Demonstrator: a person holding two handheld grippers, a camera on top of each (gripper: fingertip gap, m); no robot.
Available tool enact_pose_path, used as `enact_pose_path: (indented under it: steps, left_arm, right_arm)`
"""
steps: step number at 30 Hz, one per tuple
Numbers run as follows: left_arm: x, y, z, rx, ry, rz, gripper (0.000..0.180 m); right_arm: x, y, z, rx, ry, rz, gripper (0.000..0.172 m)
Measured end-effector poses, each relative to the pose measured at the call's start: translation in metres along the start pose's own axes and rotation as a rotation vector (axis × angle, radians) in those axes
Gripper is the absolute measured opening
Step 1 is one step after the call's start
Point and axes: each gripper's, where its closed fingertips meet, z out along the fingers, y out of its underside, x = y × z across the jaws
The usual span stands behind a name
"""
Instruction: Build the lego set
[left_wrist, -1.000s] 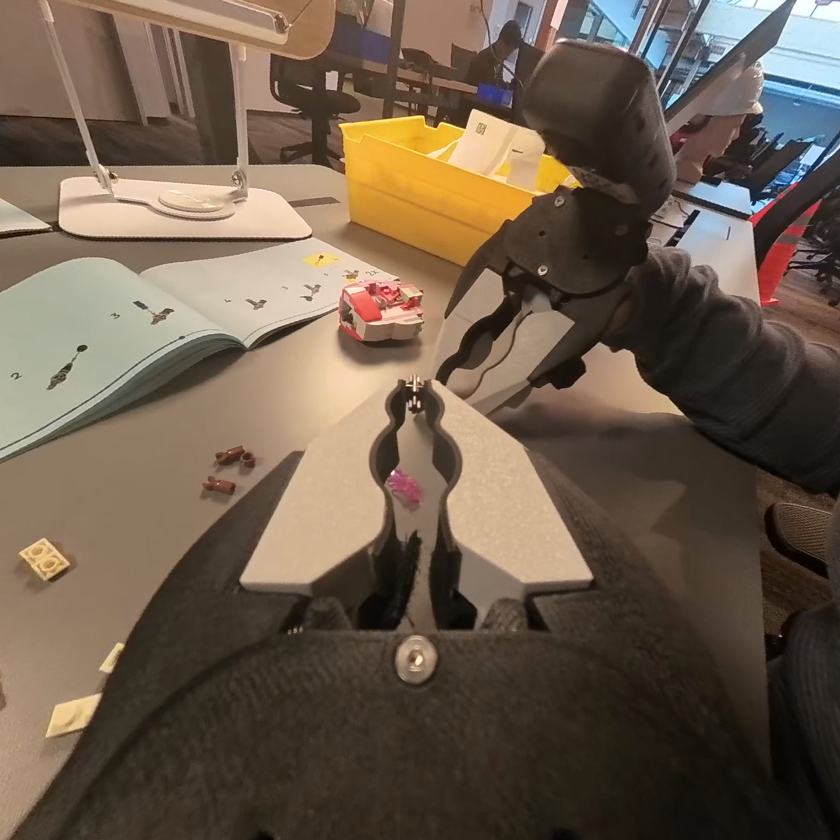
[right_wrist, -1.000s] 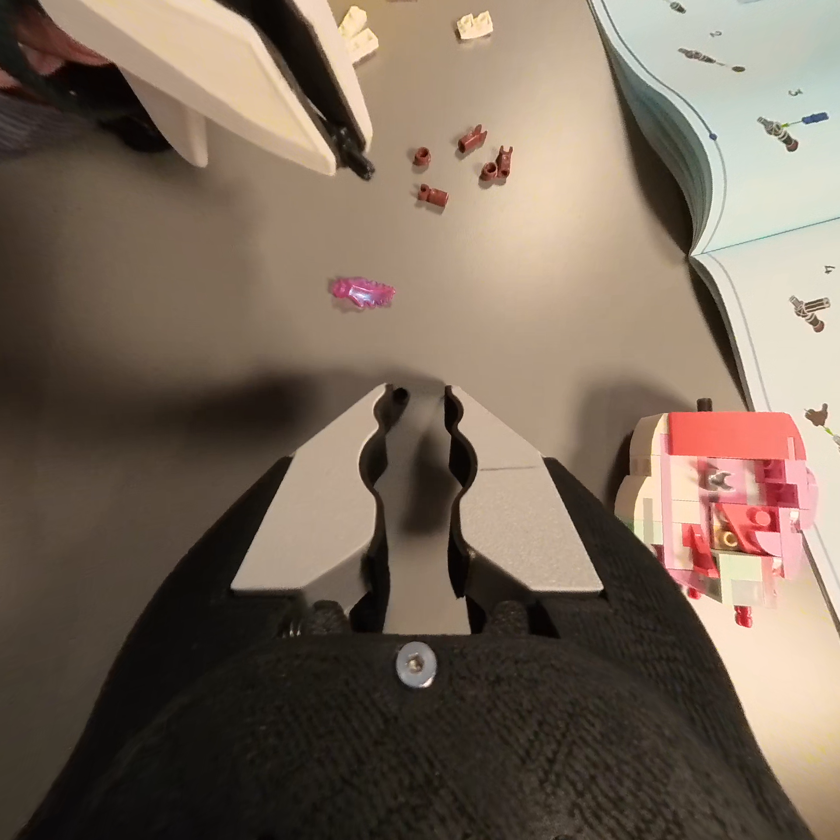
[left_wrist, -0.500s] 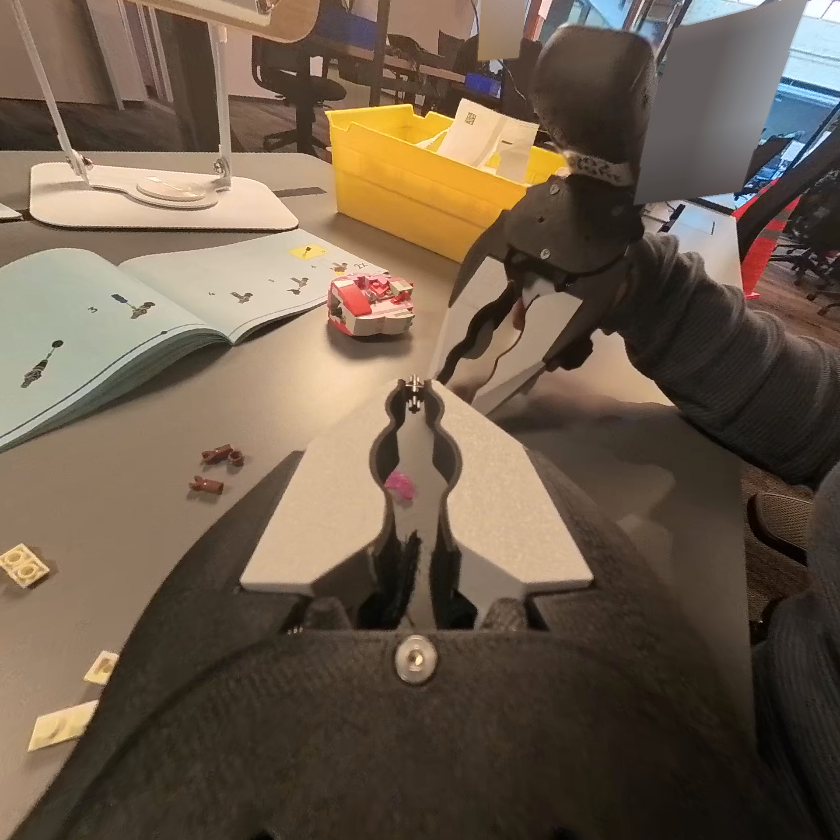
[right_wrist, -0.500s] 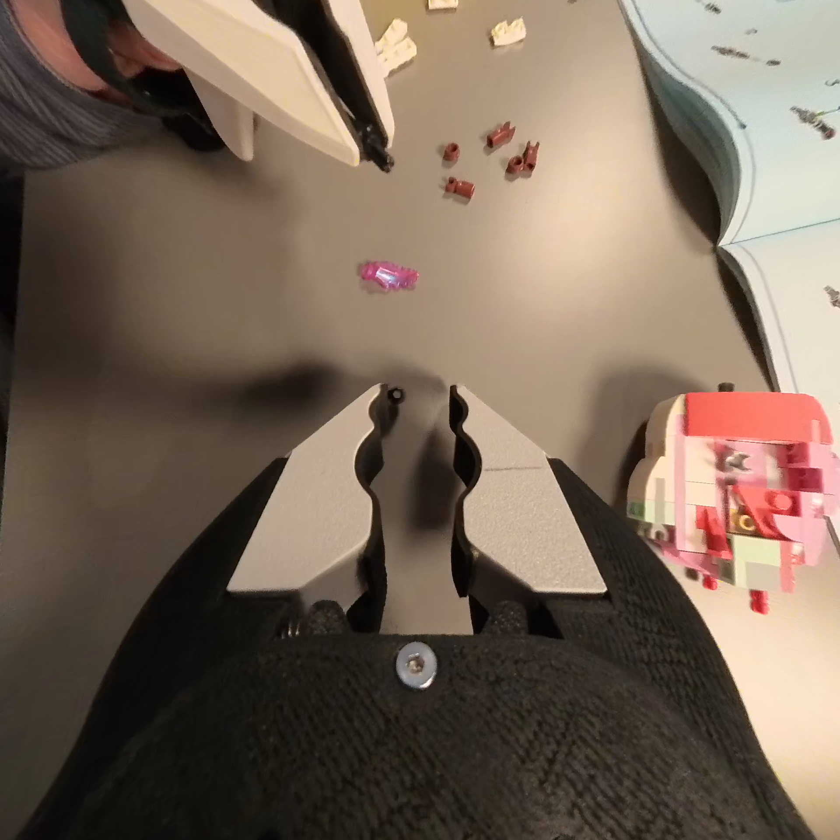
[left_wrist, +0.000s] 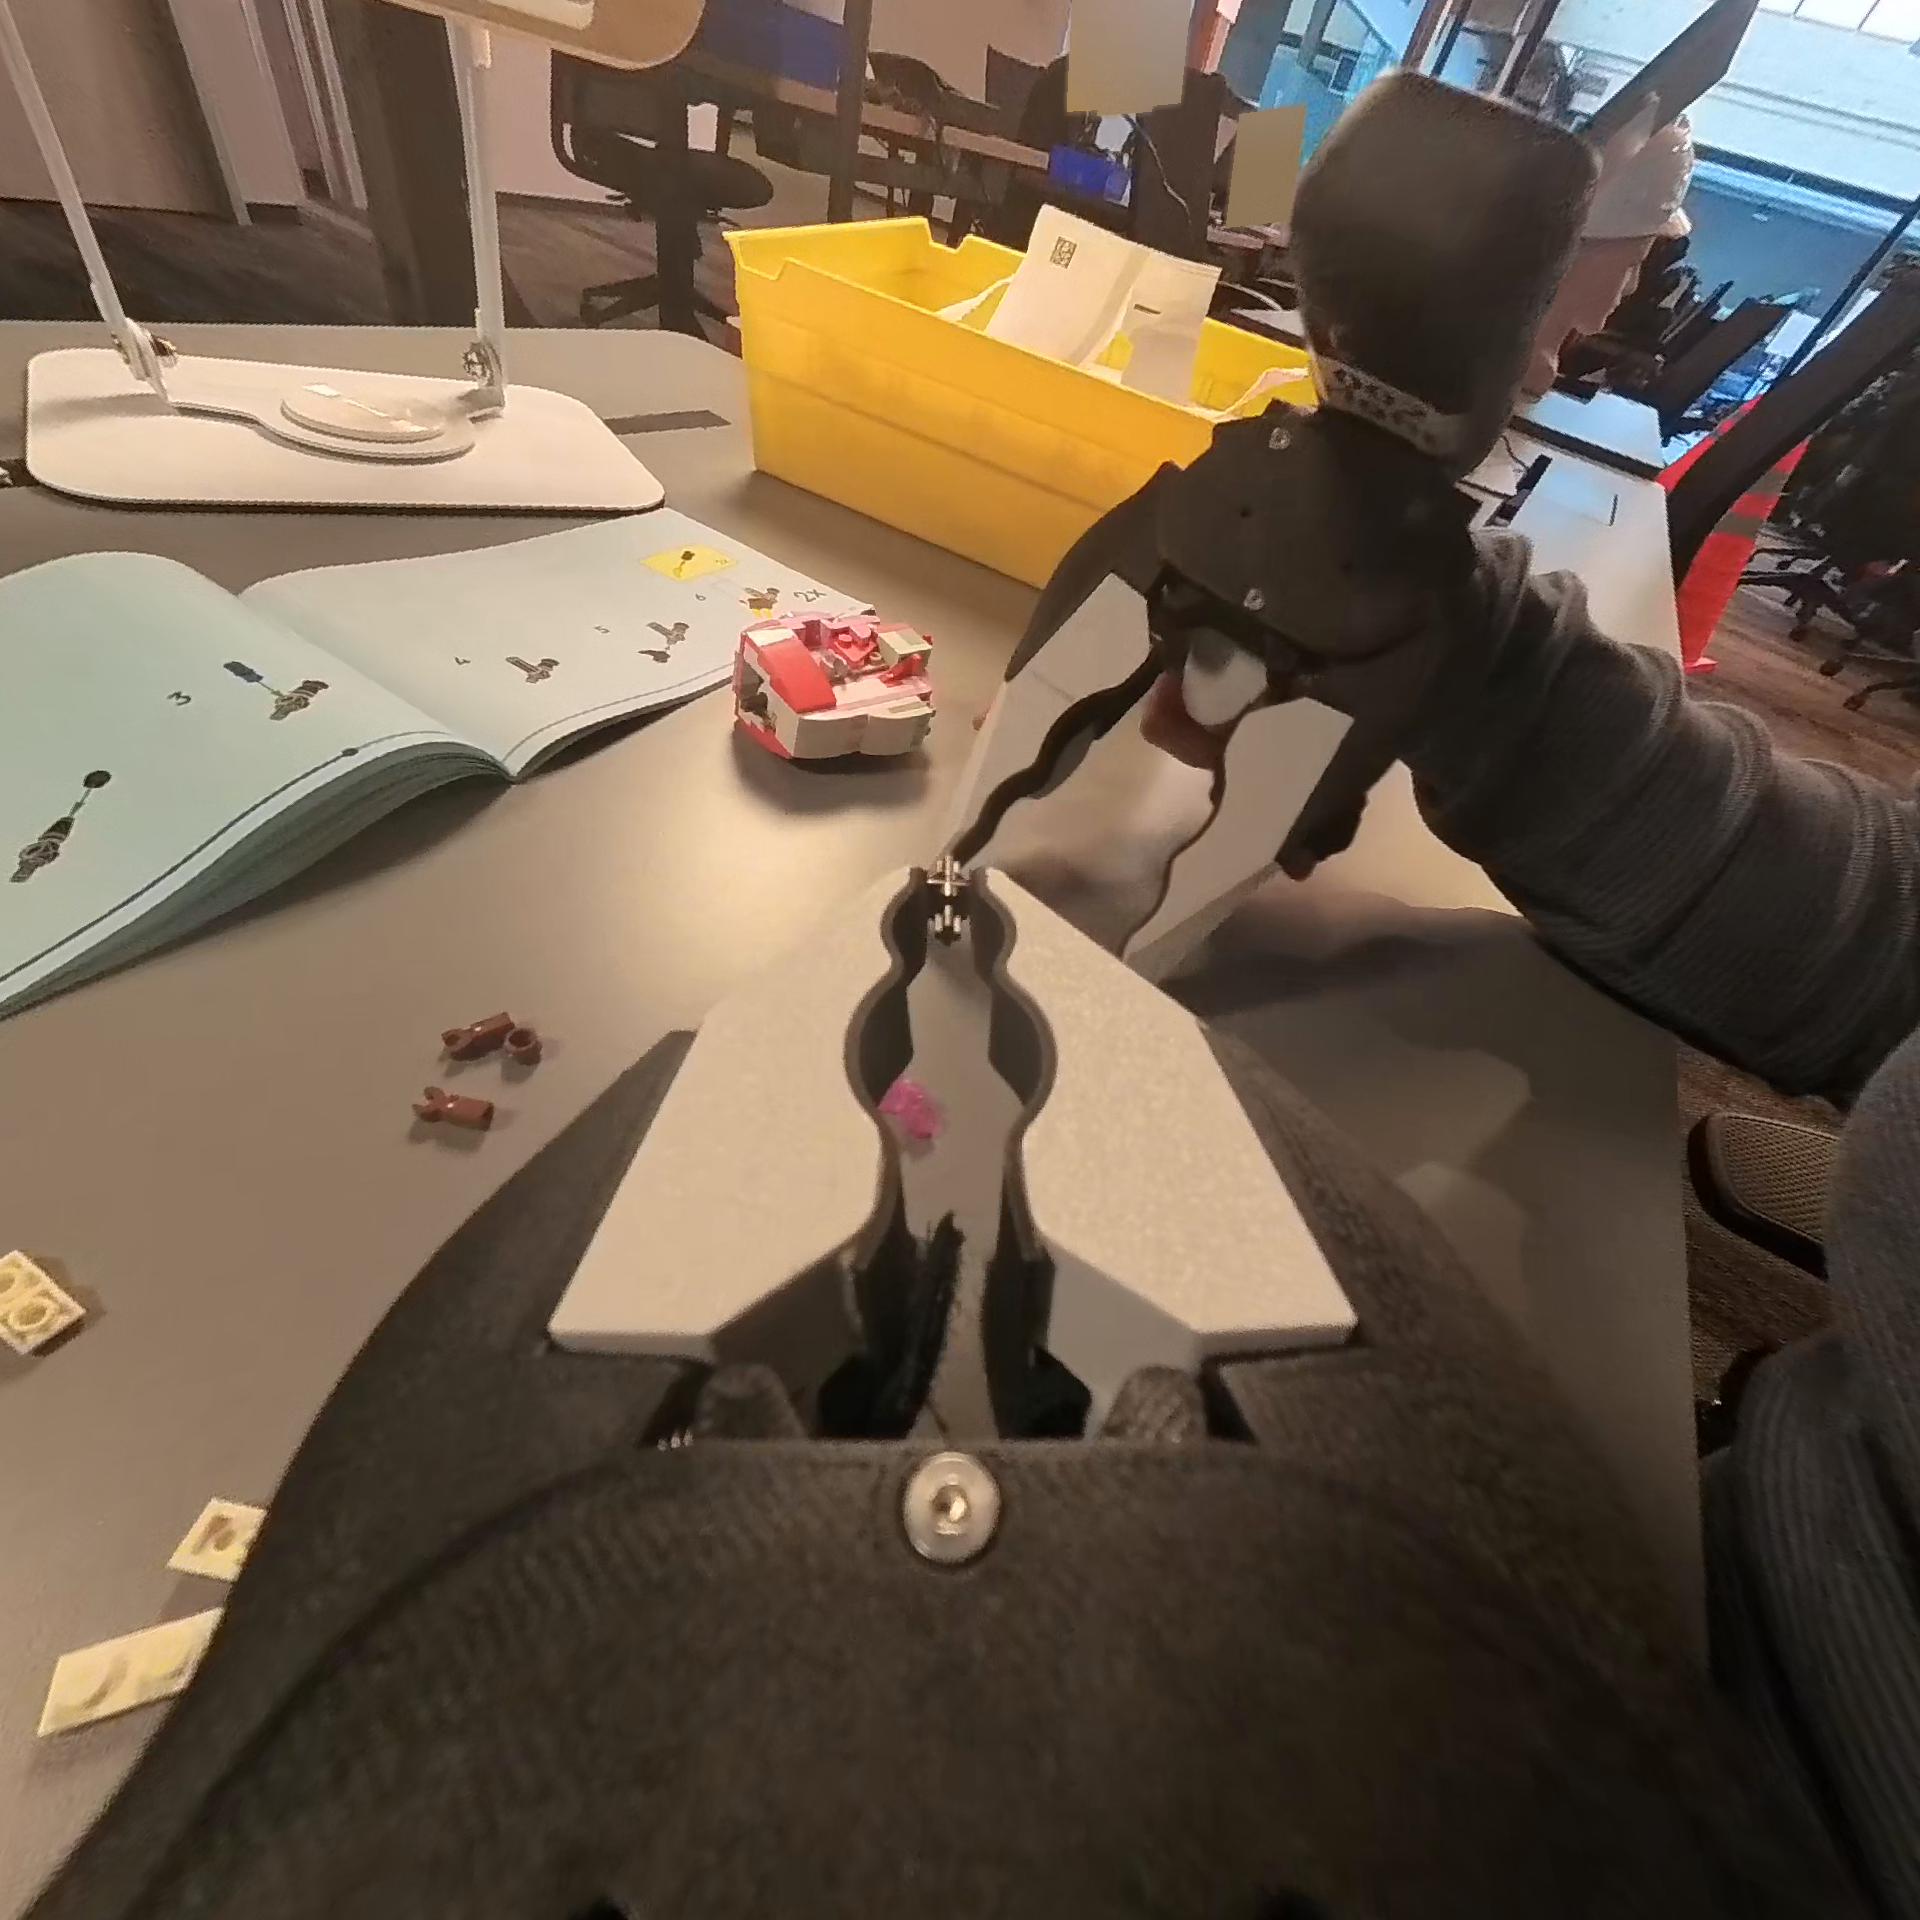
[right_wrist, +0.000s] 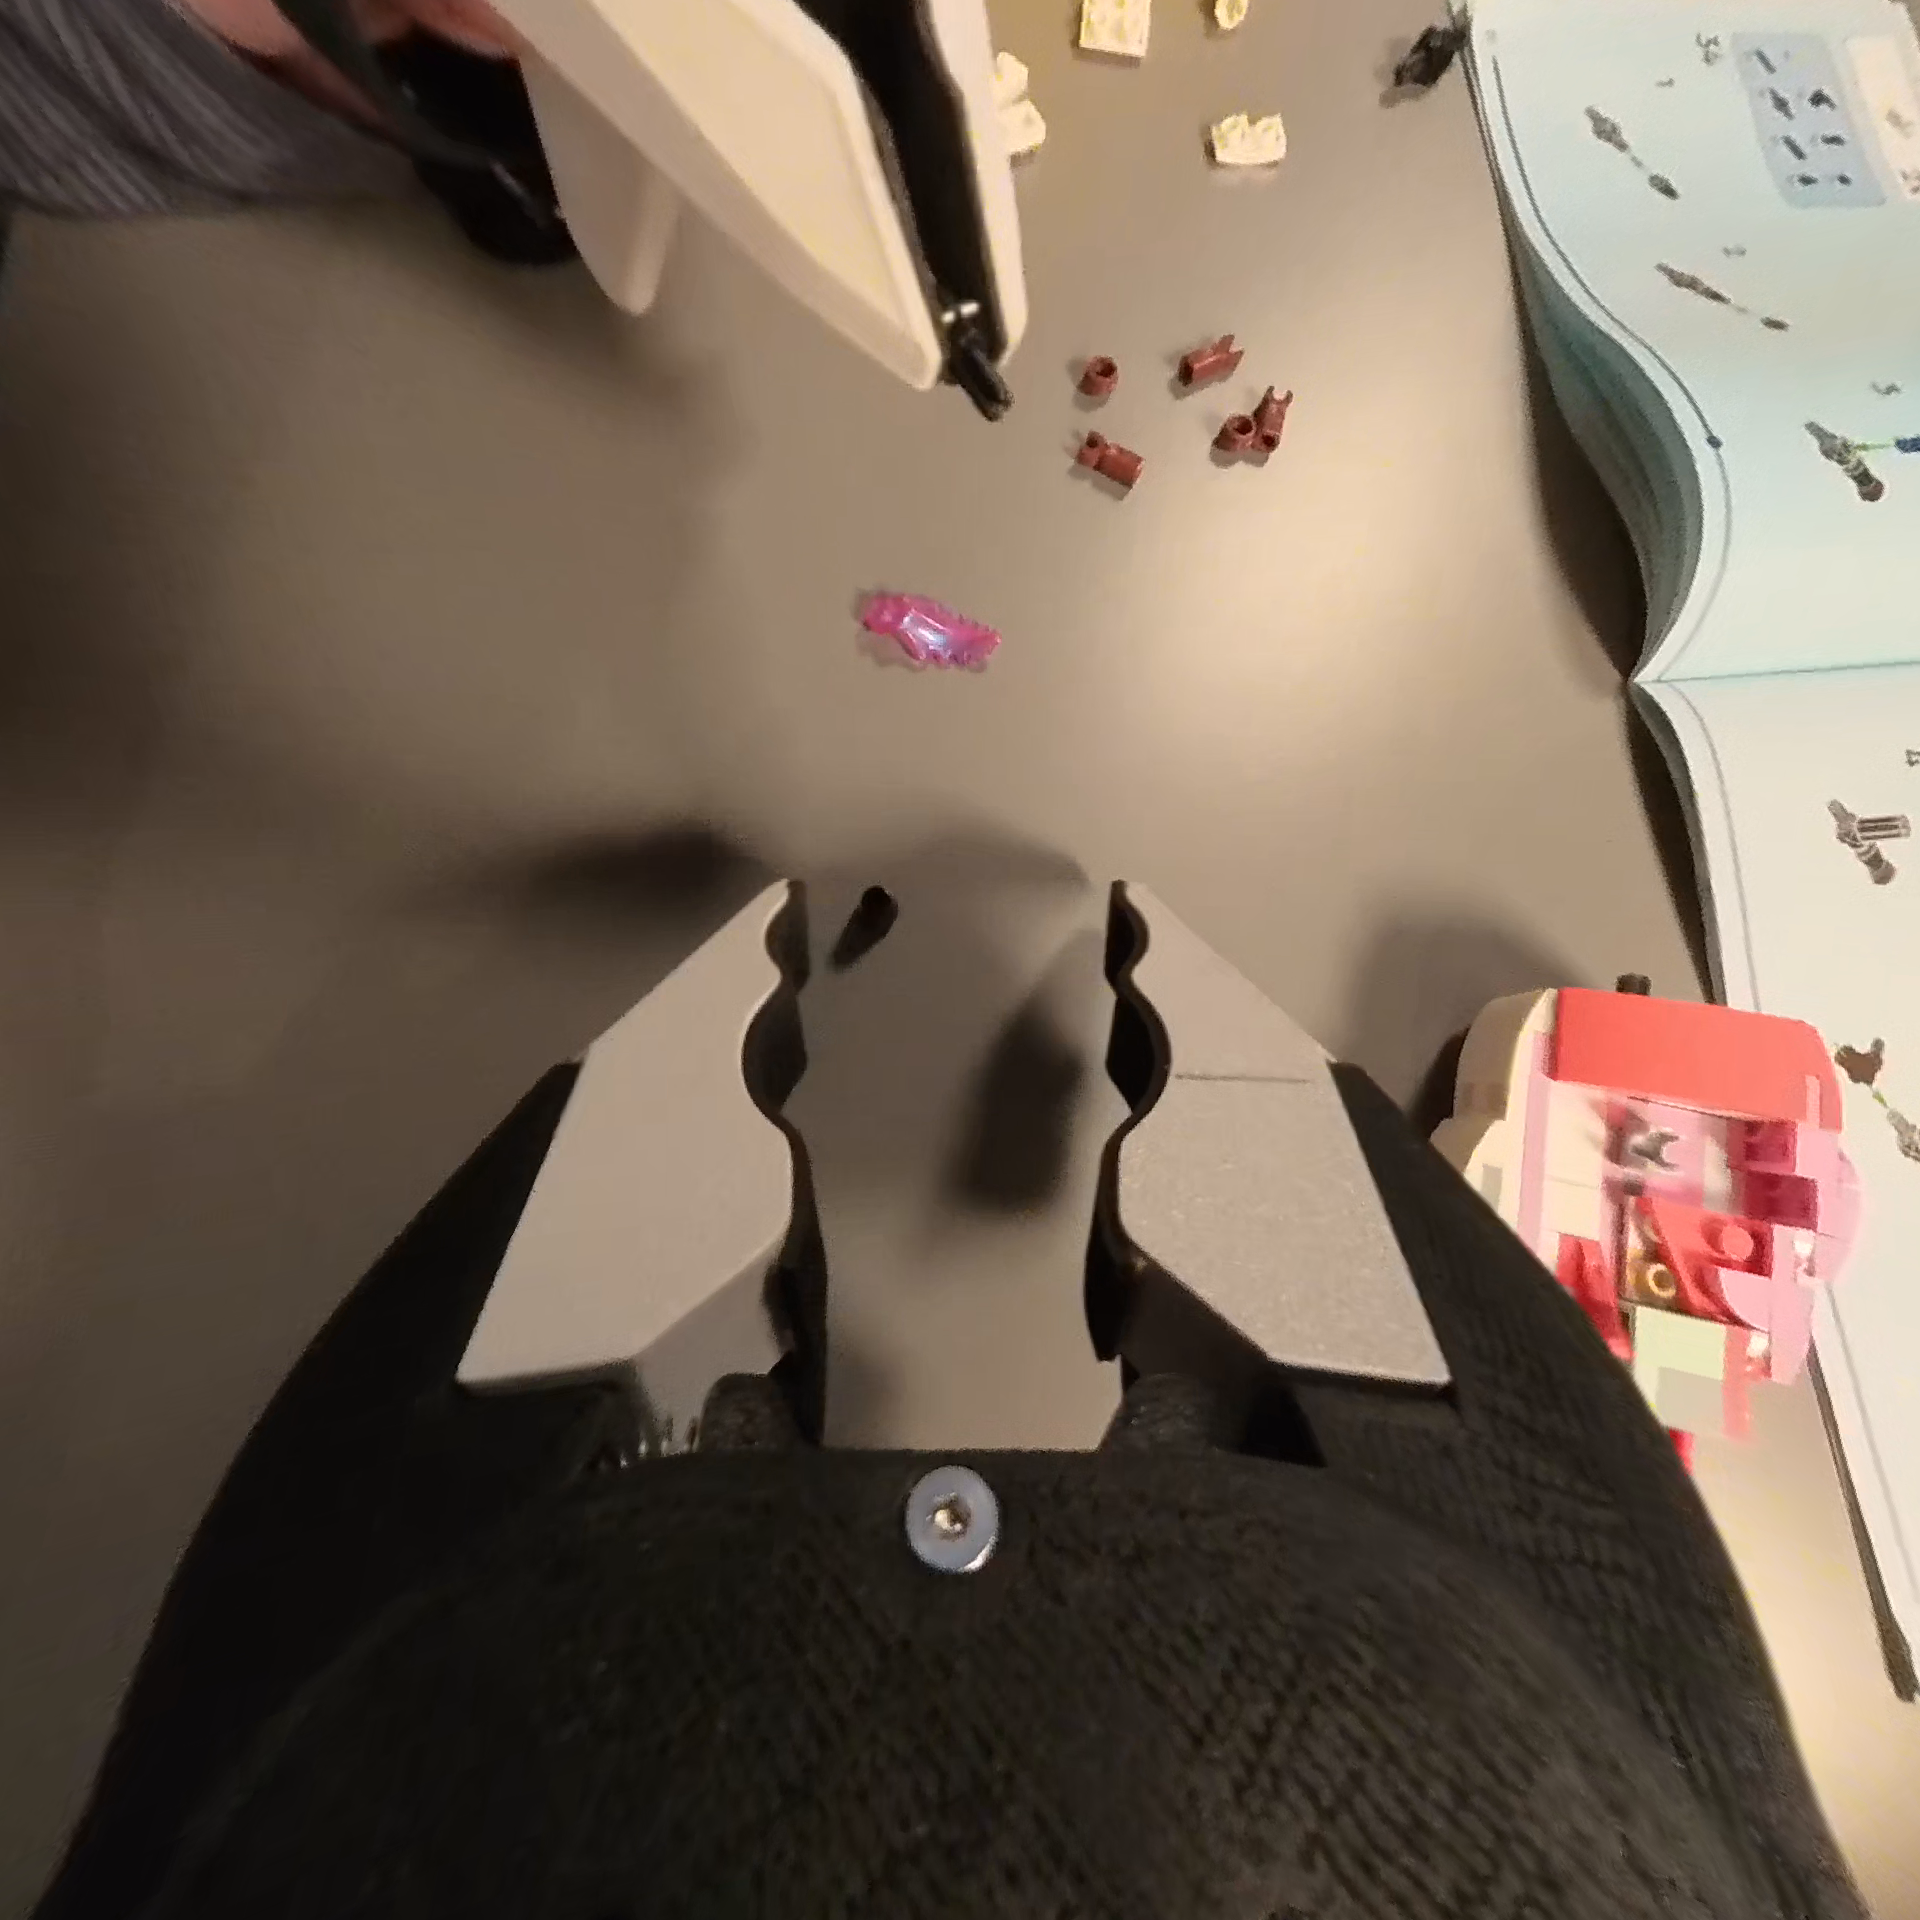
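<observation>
My left gripper (left_wrist: 948, 883) is shut on a small black-and-silver pin (left_wrist: 948, 896) at its fingertips, above the dark table (left_wrist: 675, 883). It also shows at the top of the right wrist view (right_wrist: 966, 353), with the pin's black end sticking out. My right gripper (right_wrist: 951, 904) is open wide. A small black pin (right_wrist: 864, 923) sits between its fingers near the left one, with no pad pressing on it. In the left wrist view the right gripper (left_wrist: 1049, 899) stands just beyond my left fingertips. A translucent pink piece (right_wrist: 928, 631) lies on the table between the grippers.
A red, pink and white brick model (right_wrist: 1662, 1174) stands to the right, next to an open pale blue booklet (right_wrist: 1787, 416). Dark red small parts (right_wrist: 1174, 416) and cream pieces (right_wrist: 1247, 135) lie scattered. A yellow bin (left_wrist: 935, 416) and a white lamp base (left_wrist: 312, 447) stand at the back. Left tips to right tips: about 8 cm. It is some 5 cm from my right tips to the translucent pink piece (right_wrist: 928, 631).
My right gripper's jaws have opened wide, and the small black pin that sat at the left fingertip now lies apart from it. My left gripper keeps its hold on its pin.
</observation>
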Motion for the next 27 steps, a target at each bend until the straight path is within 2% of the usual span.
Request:
enact_pose_path:
  steps: [3,5,6,8,10,14,22,27]
  left_arm:
    - [0.000,0.000,0.000,0.002,0.002,-0.002,0.006]
    - [0.000,0.000,0.000,0.002,0.004,-0.002,0.007]
    - [0.001,0.000,0.000,0.001,0.006,-0.003,0.006]
    - [0.001,0.000,0.000,0.001,0.008,-0.003,0.007]
    - [0.001,0.000,0.000,0.000,0.011,-0.004,0.007]
    - [0.002,0.001,0.000,-0.003,0.013,-0.004,0.007]
    - [0.002,0.001,0.000,-0.003,0.015,-0.006,0.007]
    - [0.002,0.000,0.000,-0.001,0.020,-0.009,0.007]
  right_arm:
    - [-0.001,-0.002,0.001,0.013,0.002,-0.033,0.062]
    - [0.000,-0.002,0.000,0.020,0.005,-0.026,0.058]
    - [0.000,-0.003,-0.002,0.028,0.002,-0.017,0.048]
    - [-0.003,-0.006,-0.008,0.060,-0.040,0.019,0.018]
    - [-0.006,-0.009,-0.014,0.089,-0.076,0.054,0.010]
    - [-0.008,-0.001,-0.014,0.050,-0.086,0.064,0.009]
    - [-0.005,0.002,-0.009,0.041,-0.091,0.117,0.018]
    - [-0.008,0.004,-0.008,0.031,-0.109,0.118,0.017]
